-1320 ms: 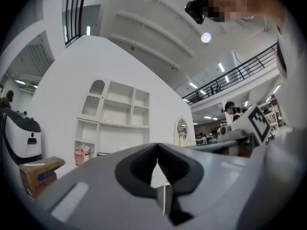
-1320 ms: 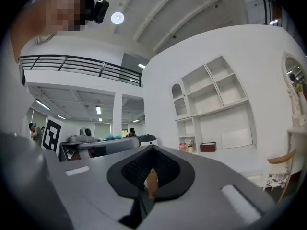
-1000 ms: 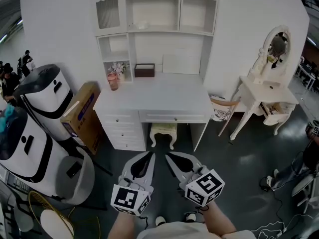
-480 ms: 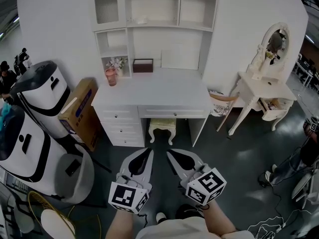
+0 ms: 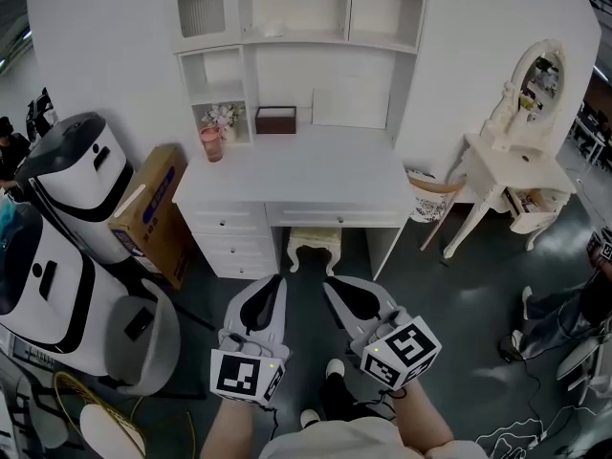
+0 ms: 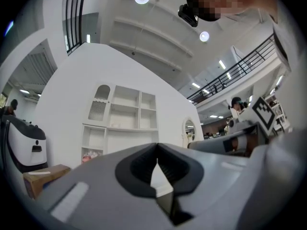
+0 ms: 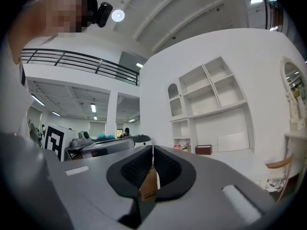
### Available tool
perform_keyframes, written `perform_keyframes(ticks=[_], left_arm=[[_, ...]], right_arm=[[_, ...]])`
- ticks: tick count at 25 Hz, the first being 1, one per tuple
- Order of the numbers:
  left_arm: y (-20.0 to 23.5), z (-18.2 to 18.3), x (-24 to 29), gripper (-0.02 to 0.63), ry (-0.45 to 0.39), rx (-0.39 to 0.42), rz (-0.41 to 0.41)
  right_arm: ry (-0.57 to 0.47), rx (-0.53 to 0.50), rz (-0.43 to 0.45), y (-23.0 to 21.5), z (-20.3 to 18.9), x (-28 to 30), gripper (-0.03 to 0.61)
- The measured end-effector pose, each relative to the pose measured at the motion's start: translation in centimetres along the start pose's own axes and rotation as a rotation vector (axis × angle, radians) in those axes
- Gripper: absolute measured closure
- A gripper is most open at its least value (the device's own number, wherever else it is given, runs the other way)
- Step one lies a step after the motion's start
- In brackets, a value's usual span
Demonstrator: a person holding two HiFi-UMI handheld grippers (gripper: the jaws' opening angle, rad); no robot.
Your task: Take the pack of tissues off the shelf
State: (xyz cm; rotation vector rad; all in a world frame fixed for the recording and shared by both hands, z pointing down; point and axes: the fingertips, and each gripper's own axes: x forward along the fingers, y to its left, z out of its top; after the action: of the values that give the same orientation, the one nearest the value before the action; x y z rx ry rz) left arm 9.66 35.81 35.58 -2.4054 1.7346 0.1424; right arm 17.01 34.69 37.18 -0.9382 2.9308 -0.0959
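A white desk with a shelf unit stands against the wall ahead. A small pale pack lies on its middle shelf. A dark brown box sits at the back of the desk top and also shows in the right gripper view. My left gripper and right gripper are held side by side above the dark floor, well short of the desk, pointing at it. Both have their tips together with nothing between them. The right jaws have just been opening by a hair.
A pink vase with flowers stands on the desk's left. A stool sits under the desk. A cardboard box and white machines crowd the left. A chair and a vanity table stand to the right.
The person has stepped toward the desk, which now looks a little nearer. Both grippers travelled forward with the step, still side by side.
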Motion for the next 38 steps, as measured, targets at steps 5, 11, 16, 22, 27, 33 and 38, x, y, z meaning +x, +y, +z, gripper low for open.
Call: perform_keyframes(ticks=[5,11,16,22,27,33,38], left_arm=[[2.2,-0.9,3.9,0.612,0.011,-0.047,0.008],[4.0,-0.8,9.9,0.612,0.014,-0.050,0.004],[4.3,-1.2,14.4,0.612,0.019,-0.025,0.017],[4.5,-1.6,18.8,0.612,0.008,-0.040,0.032],[4.4,-2.2,21.3,0.612,0.018,-0.045,0.034],[5.2,-3.4,23.8,0.612,0.027,-0.052,0.023],[7.3,-4.3,25.9,0.612,0.036,-0.060,0.002]], right_arm=[[-0.004,-0.001,0.020,-3.2,0.3,3.4,0.574],[-0.012,-0.017,0.048,-8.2,1.9,7.3,0.574],[-0.015,-0.017,0.079,-12.3,2.7,9.4,0.574],[-0.022,-0.011,0.108,-16.3,3.0,10.9,0.575],[-0.020,0.006,0.123,-18.7,2.7,11.6,0.575],[-0.026,0.033,0.113,-21.0,2.2,13.0,0.575],[-0.024,0.038,0.087,-22.5,2.5,15.6,0.576]])
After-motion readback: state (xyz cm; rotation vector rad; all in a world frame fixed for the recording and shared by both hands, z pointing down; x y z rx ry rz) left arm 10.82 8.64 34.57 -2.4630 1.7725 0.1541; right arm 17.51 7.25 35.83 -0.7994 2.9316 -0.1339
